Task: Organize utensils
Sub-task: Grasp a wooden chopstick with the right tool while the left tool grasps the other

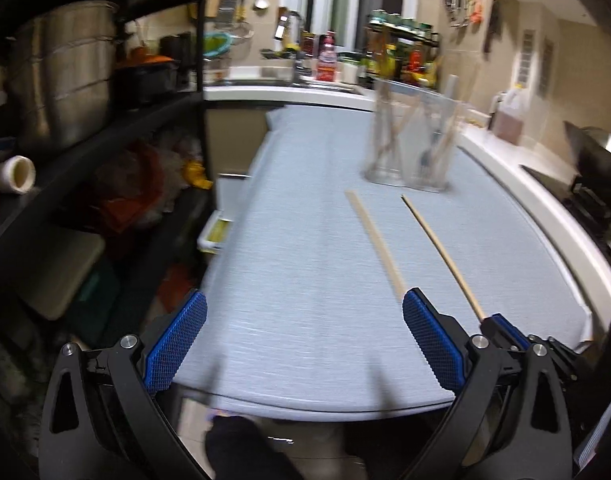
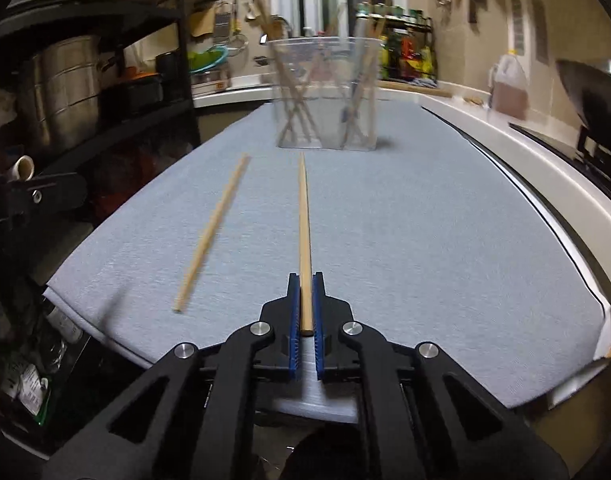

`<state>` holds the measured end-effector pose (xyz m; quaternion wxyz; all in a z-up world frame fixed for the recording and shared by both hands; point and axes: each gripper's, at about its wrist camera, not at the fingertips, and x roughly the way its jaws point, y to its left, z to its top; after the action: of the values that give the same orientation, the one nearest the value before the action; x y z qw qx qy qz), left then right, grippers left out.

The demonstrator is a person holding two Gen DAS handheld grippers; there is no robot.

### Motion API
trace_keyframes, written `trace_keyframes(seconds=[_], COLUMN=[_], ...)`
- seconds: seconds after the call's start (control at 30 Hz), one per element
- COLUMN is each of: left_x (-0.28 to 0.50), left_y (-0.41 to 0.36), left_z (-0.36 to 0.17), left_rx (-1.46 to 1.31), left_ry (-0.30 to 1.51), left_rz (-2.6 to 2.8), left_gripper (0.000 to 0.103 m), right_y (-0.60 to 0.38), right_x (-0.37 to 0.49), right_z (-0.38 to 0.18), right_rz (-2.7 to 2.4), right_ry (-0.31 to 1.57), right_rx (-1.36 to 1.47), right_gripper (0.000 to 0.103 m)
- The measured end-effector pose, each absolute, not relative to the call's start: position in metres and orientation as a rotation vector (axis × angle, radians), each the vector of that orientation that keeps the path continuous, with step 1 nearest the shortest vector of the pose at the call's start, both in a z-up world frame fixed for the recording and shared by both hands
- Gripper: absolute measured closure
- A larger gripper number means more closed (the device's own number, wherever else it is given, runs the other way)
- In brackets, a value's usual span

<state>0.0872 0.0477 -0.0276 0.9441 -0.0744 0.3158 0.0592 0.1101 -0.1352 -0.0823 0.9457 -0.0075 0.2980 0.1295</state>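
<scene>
Right tongs [image 2: 305, 300] were clamped on the near end of one chopstick [image 2: 304, 216], which ran toward twelve o'clock on the grey-blue cloth [image 2: 425, 240]; left tongs [image 1: 305, 344] stood wide apart, gripping nothing; a second chopstick [image 2: 213, 232] lay loose at ten o'clock of the right tongs, its near end passing behind the left tongs' right finger [image 1: 433, 344]; beyond, at twelve, a clear two-compartment holder [image 2: 325, 92] held more wooden sticks and a blue-handled utensil.

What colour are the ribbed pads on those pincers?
Blue, set on black arms; the left gripper pads show it best in the left wrist view.
</scene>
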Motion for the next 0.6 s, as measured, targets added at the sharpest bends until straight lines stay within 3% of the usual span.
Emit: trace_keyframes(seconds=[0.37, 0.5, 0.6], left_x=[0.114, 0.12, 0.116], left_y=[-0.02, -0.03, -0.026], left_z=[-0.062, -0.082, -0.085], left_rx=[-0.049, 0.017, 0.013], left_ry=[0.644, 0.632, 0.594], left_rz=[0.056, 0.013, 0.016], left_gripper=[0.01, 0.05, 0.067], right_y=[-0.181, -0.182, -0.184], right_x=[0.111, 0.111, 0.11], right_z=[-0.085, -0.085, -0.085], right_rz=[0.176, 0.185, 0.189], right_ry=[0.609, 0.611, 0.609], right_rx=[0.037, 0.045, 0.048], right_gripper=[0.096, 0.096, 0.096])
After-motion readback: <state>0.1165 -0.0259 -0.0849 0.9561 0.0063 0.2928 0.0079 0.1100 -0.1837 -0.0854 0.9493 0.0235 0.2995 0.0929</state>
